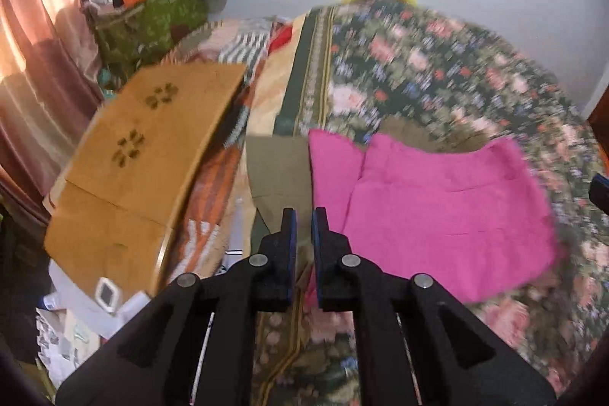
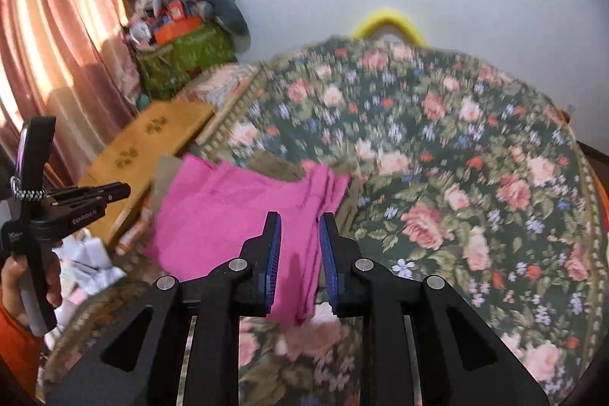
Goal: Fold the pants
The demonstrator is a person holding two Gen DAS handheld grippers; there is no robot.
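On floral bedspread [image 2: 456, 155], folded pink pants [image 2: 228, 208], left gripper [image 1: 303, 227] narrowly parted, right gripper [image 2: 300, 234] parted, both empty.

Both wrist cameras look forward and down along their fingers over the floral bedspread [image 1: 437, 71] toward the white wall at 12 o'clock. The left view sits close over the pink pants [image 1: 437, 200], at its 2 o'clock; the right view has them at 10 o'clock [image 2: 228, 200]. Both share the cardboard box [image 1: 152, 147], at 10 o'clock.
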